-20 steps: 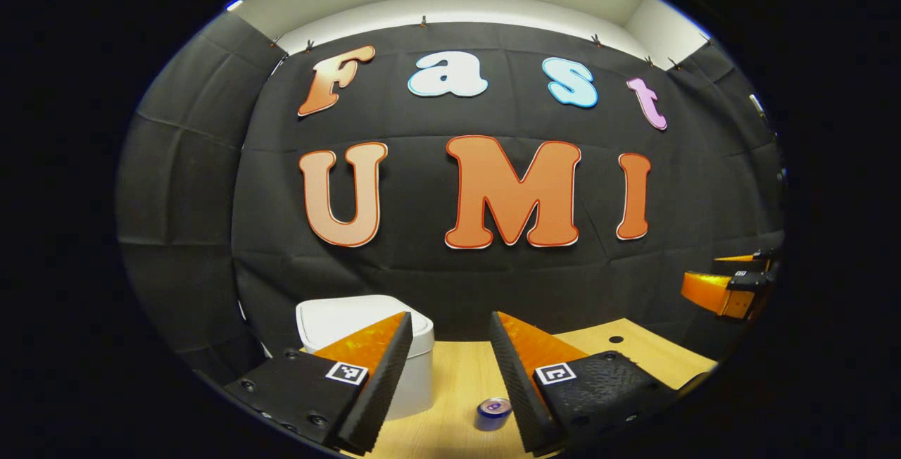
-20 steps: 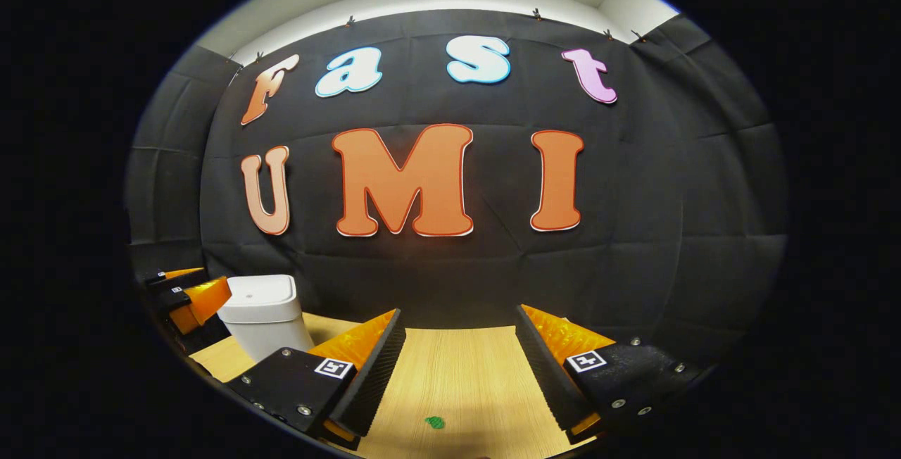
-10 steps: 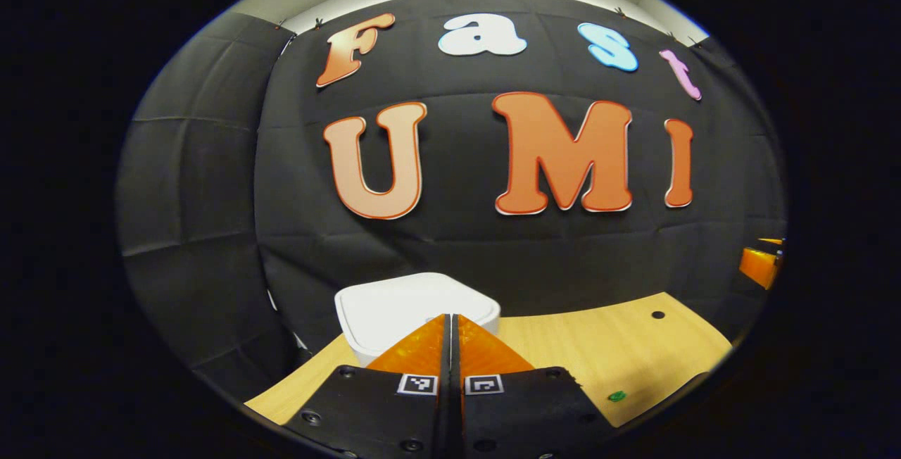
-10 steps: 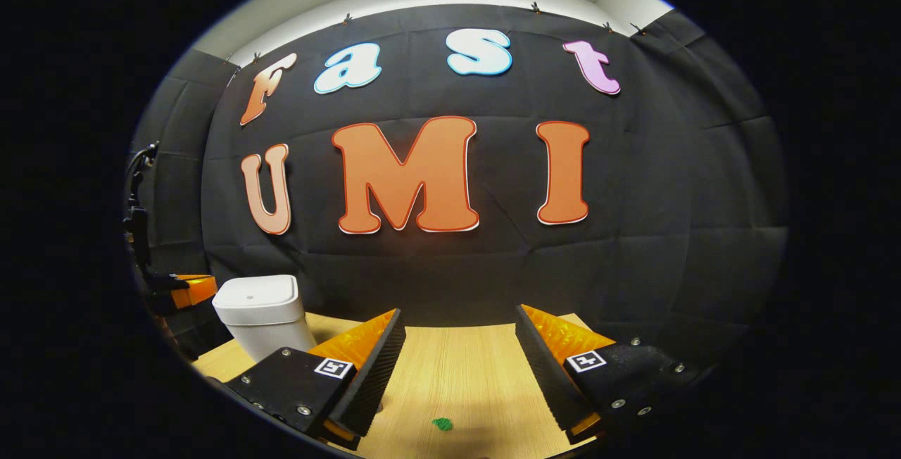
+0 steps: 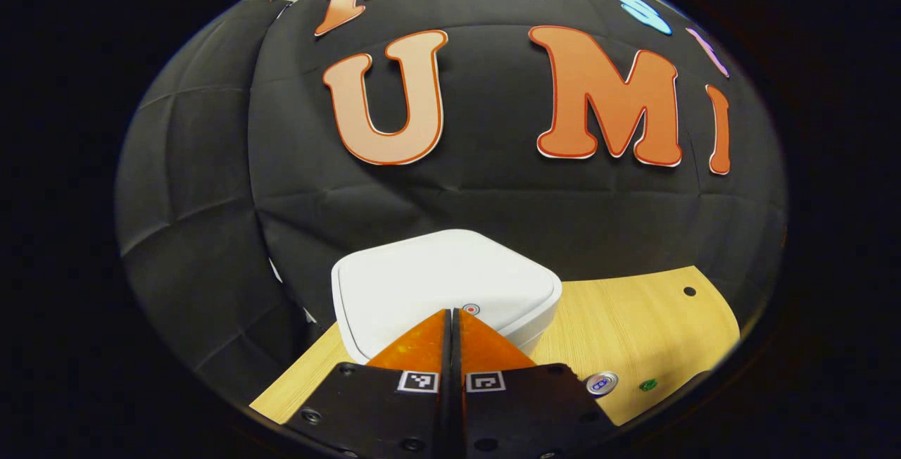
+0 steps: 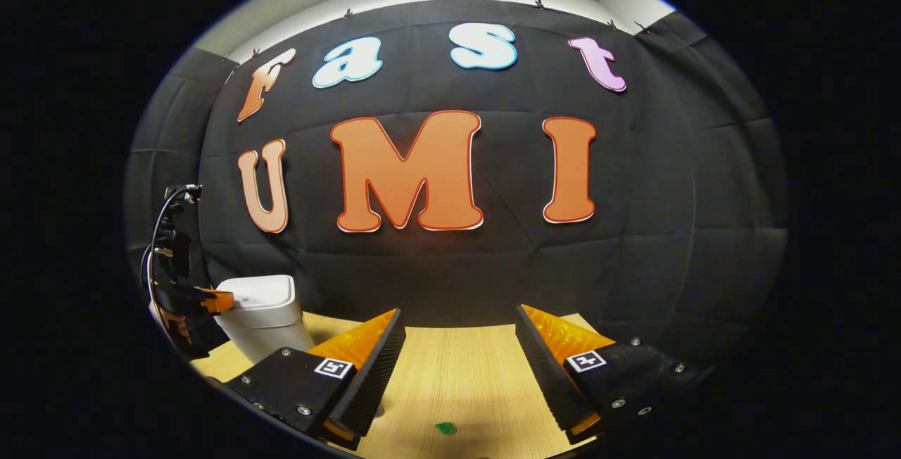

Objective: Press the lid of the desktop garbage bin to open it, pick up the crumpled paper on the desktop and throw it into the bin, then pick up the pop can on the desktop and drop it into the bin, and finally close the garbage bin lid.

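Hovering over the bin (image 5: pixel 443 283), the left gripper (image 5: pixel 454 315) has its fingers pressed together, tips at the front edge of the closed lid (image 5: pixel 429 272), near a small round mark there; whether they touch it I cannot tell. The can (image 5: pixel 602 383) stands on the surface (image 5: pixel 633 325) just right of the gripper, a small green scrap (image 5: pixel 648 385) beside it. In the right gripper view, the right gripper (image 6: pixel 457 332) hangs above the surface with fingers spread and nothing between them, the bin off to its left.
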Motion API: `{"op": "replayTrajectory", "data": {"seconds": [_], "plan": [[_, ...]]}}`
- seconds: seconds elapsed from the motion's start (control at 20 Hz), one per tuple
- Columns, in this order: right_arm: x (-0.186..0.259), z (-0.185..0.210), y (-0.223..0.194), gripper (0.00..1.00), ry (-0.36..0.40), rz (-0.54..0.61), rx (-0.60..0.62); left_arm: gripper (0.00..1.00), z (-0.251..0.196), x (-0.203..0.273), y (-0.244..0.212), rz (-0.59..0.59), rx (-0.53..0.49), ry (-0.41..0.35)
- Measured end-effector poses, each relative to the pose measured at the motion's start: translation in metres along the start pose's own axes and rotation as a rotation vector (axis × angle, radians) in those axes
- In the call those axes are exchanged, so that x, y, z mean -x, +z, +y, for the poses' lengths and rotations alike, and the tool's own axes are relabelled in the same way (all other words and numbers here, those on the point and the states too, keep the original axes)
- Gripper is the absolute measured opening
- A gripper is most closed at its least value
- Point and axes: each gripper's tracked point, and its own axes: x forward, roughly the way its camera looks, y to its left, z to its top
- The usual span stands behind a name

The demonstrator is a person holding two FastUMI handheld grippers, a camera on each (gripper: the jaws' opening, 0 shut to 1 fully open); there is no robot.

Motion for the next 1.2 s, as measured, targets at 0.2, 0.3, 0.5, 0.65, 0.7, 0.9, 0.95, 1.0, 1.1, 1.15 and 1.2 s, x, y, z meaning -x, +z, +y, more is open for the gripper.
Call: {"op": "replayTrajectory", "data": {"seconds": [0.2, 0.3, 0.5, 0.65, 0.7, 0.9, 0.95, 1.0, 1.1, 1.15, 1.2], "plan": [[-0.004, 0.008, -0.007, 0.94, 0.008, 0.023, -0.01, 0.0, -0.001, 0.001, -0.001, 0.012, 0.16, -0.071], [-0.004, 0.01, -0.003, 0.94, 0.011, 0.014, -0.005, 0.0, 0.004, -0.001, 0.001, 0.01, 0.148, -0.063], [-0.003, 0.004, 0.002, 0.94, -0.002, 0.001, 0.001, 0.0, 0.007, 0.008, 0.017, -0.019, 0.111, -0.028], [-0.001, -0.006, 0.006, 0.94, -0.028, -0.007, -0.006, 0.0, 0.004, 0.032, 0.058, -0.136, 0.078, 0.001], [0.0, -0.007, 0.007, 0.94, -0.029, -0.008, -0.009, 0.0, 0.001, 0.042, 0.069, -0.169, 0.07, 0.006], [0.003, -0.009, 0.008, 0.94, -0.03, -0.01, -0.012, 0.0, -0.023, 0.071, 0.086, -0.247, 0.047, -0.028], [0.005, -0.01, 0.008, 0.94, -0.027, -0.01, -0.015, 0.15, -0.032, 0.079, 0.089, -0.26, 0.055, -0.062], [0.006, -0.01, 0.007, 0.94, -0.025, -0.008, -0.019, 0.35, -0.04, 0.084, 0.092, -0.271, 0.06, -0.086], [0.007, -0.012, 0.003, 0.94, -0.014, 0.007, -0.027, 0.73, -0.044, 0.093, 0.092, -0.302, 0.063, -0.091], [0.007, -0.013, -0.005, 0.94, -0.008, 0.025, -0.03, 0.93, -0.048, 0.1, 0.09, -0.312, 0.064, -0.095], [0.008, -0.014, -0.013, 0.94, -0.002, 0.048, -0.032, 0.94, -0.051, 0.104, 0.085, -0.319, 0.069, -0.095]]}}
